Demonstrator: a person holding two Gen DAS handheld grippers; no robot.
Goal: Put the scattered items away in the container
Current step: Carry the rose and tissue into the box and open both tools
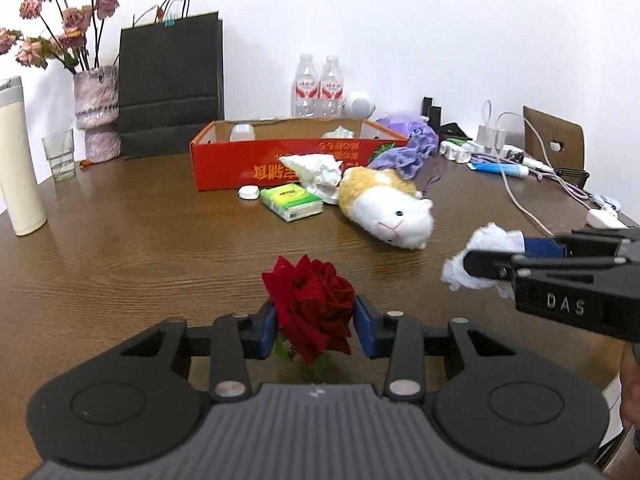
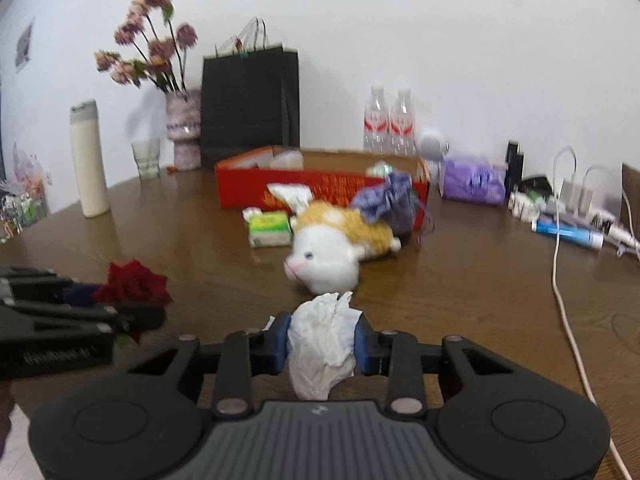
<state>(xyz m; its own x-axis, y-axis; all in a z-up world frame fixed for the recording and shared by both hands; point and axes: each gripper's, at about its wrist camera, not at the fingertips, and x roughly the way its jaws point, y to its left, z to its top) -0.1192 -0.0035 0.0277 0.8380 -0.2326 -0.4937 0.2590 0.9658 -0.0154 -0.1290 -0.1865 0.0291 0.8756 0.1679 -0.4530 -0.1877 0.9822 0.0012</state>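
Both pairs of jaws grip: the left gripper [image 1: 315,326] pinches a deep-red rose [image 1: 310,304], bottom centre of its view, while the right gripper [image 2: 322,344] squeezes a crumpled white tissue [image 2: 322,344]. Beyond, mid-frame, the open red cardboard box [image 1: 280,160] waits behind a plush hamster [image 1: 386,204].

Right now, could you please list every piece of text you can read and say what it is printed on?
"DAS": on the right gripper body, left wrist view.
Yellow characters on the red box: upside down, not readable.
Water bottles: red labels too small.
Green tissue pack: print too small.
Left gripper side lettering: blurred.
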